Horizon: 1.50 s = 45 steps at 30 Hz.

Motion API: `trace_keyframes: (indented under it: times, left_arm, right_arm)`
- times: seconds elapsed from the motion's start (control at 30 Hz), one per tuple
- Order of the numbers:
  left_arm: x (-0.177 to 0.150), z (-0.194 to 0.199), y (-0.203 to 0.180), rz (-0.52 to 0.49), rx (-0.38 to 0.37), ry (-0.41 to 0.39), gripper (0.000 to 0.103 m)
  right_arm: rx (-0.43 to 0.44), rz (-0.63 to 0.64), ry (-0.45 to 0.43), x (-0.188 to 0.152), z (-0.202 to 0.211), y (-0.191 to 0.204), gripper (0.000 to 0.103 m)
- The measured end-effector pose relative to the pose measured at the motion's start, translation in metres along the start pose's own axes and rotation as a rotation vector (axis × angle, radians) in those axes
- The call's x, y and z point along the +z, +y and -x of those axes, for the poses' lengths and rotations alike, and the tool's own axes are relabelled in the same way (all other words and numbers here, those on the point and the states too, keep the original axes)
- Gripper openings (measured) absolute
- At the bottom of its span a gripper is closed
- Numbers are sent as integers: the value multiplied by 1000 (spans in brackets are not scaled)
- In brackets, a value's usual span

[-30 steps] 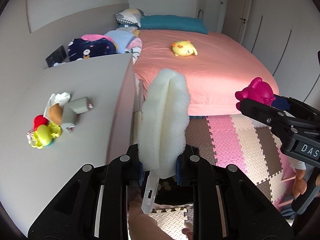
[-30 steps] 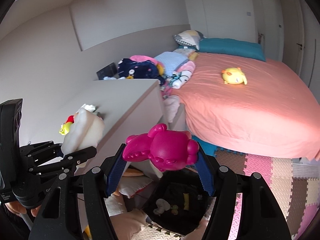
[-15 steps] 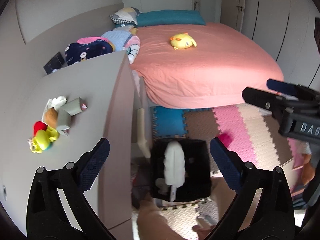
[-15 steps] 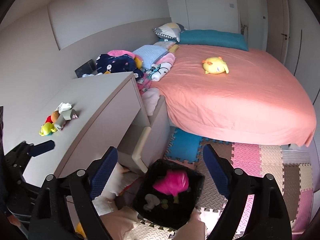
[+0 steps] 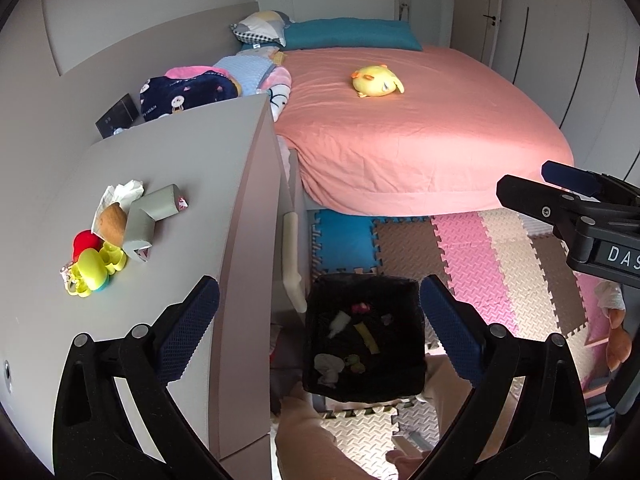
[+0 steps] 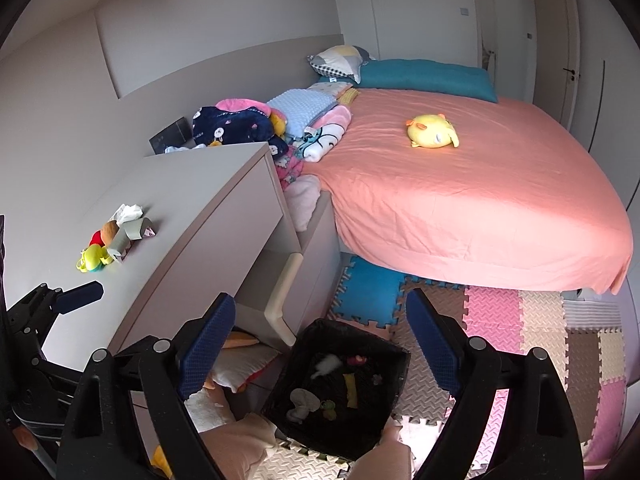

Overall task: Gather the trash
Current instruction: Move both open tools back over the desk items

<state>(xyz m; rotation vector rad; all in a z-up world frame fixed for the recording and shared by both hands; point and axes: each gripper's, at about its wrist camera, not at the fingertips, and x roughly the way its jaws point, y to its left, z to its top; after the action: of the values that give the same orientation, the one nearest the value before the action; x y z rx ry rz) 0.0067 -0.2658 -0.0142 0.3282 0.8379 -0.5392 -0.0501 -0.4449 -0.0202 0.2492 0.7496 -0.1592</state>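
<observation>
A black trash bin [image 5: 404,390] stands on the floor below both grippers, with a white foam piece [image 5: 338,323], a pink toy [image 5: 360,307] and other scraps inside. It also shows in the right wrist view [image 6: 288,426]. My left gripper [image 5: 319,330] is open and empty above the bin. My right gripper [image 6: 320,346] is open and empty above it too. A pile of trash sits on the grey dresser top [image 5: 192,184]: a yellow-green toy [image 5: 94,270], a red ball [image 5: 85,243], crumpled tissue [image 5: 127,191] and a grey cardboard piece [image 5: 148,216].
A bed with a pink sheet [image 5: 420,128] and a yellow plush [image 5: 377,81] fills the far right. Folded blankets [image 5: 192,88] lie beside the dresser. Foam puzzle mats [image 5: 472,256] cover the floor. An open drawer edge [image 5: 292,260] sticks out next to the bin.
Both grippers opened. The white foam piece fell from the left one and the pink toy from the right one into the bin. Both grippers have risen.
</observation>
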Motion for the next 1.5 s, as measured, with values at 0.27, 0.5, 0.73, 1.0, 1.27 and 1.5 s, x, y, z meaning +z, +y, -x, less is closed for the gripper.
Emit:
trace_keyframes:
  times: [0.27,0.5,0.73,1.0,1.27,1.5]
  left_arm:
    - [-2,-4,12,24,9,13,97]
    - [-2,-7,34,55,24,24,97]
    - [-5,-8,60,98,47,33,97]
    - [-14,-9,97,175,80,48,97]
    - [-21,-8,131,249,119,58,97]
    - [-29,-13,166,327,142,73,97]
  right_arm:
    - [11,16,14,3,-11,14,87]
    - [33,38,29,10,-26,33,87]
    - [68,62,43,16,-40,58,87]
    - [114,105,59,22,-58,87,87]
    - [156,151,88,29,-80,118,87]
    - [209,194,113,34,-101,144,87]
